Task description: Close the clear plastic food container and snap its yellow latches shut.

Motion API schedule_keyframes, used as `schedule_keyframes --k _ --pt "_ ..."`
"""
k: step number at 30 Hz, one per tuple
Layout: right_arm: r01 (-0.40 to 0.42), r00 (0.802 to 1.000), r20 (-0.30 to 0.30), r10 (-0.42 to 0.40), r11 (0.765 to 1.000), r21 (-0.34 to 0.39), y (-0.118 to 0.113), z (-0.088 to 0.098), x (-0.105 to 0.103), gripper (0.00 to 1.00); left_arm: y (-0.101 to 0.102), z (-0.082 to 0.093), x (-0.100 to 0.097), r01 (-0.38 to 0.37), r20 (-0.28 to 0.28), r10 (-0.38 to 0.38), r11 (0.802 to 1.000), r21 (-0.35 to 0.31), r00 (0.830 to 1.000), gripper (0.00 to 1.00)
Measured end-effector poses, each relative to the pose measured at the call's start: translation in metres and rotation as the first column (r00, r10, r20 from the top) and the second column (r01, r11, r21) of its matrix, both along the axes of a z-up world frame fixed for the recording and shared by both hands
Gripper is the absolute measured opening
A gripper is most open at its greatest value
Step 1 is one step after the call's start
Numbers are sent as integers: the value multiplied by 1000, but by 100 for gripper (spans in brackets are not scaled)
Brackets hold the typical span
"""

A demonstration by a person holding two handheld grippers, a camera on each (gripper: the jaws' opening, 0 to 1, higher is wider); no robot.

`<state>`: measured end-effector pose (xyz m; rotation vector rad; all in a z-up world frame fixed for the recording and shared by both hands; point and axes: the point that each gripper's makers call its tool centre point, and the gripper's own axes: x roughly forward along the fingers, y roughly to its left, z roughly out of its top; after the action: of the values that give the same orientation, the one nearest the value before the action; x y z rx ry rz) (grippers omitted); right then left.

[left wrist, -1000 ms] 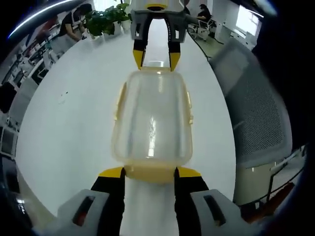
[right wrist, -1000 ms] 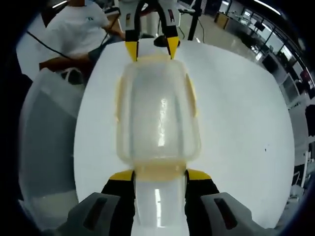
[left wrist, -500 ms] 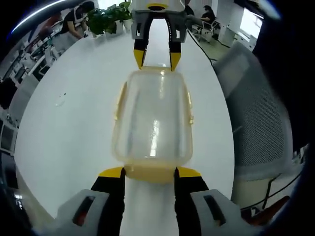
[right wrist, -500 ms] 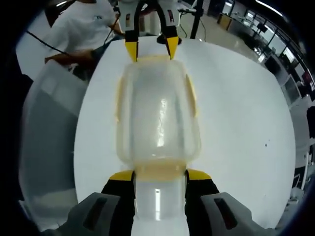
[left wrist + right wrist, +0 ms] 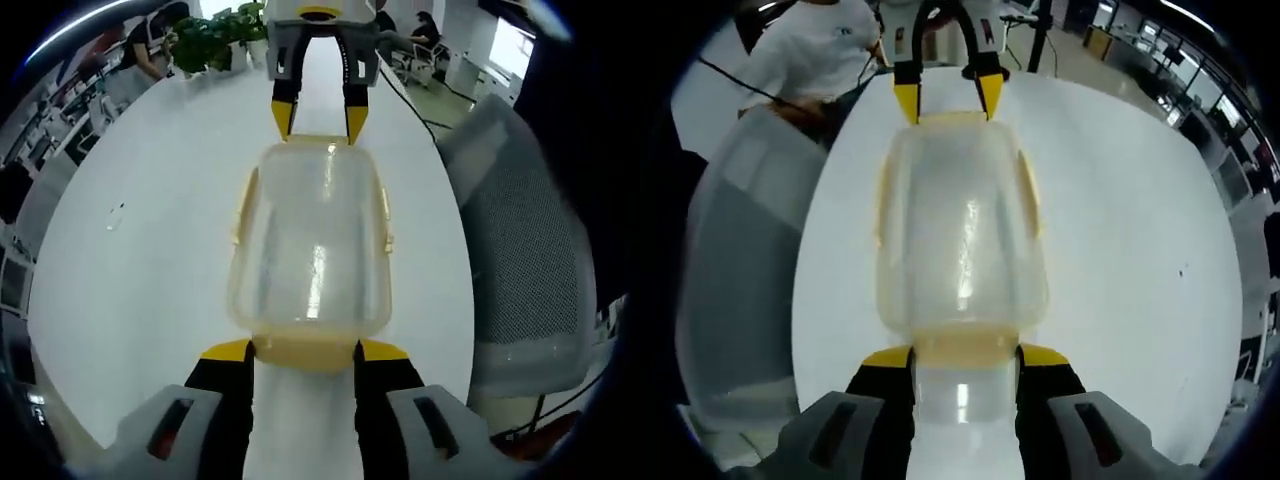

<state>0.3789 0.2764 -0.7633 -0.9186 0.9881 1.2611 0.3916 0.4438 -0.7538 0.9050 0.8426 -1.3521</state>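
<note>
White worktop under a light, slick container — your left gripper and right gripper each stand parted, jaws straddling an end latch — press there

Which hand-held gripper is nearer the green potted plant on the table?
Right. The right hand-held gripper is at the clear container's far end, on the side where the potted plant stands; the left hand-held gripper is at the container's opposite end, farther away.

The clear plastic food container is seen closed, lid on, lying flat on a white surface, with yellow latches folded down along its long sides.
</note>
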Motion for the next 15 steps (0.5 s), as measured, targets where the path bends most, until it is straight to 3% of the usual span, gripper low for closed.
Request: schedule_keyframes --k 15 --pt "1 1000 -2 -1 1000 -1 -29 -4 -5 38 -29 -5 -4 3 -5 -3 1000 4 1000 38"
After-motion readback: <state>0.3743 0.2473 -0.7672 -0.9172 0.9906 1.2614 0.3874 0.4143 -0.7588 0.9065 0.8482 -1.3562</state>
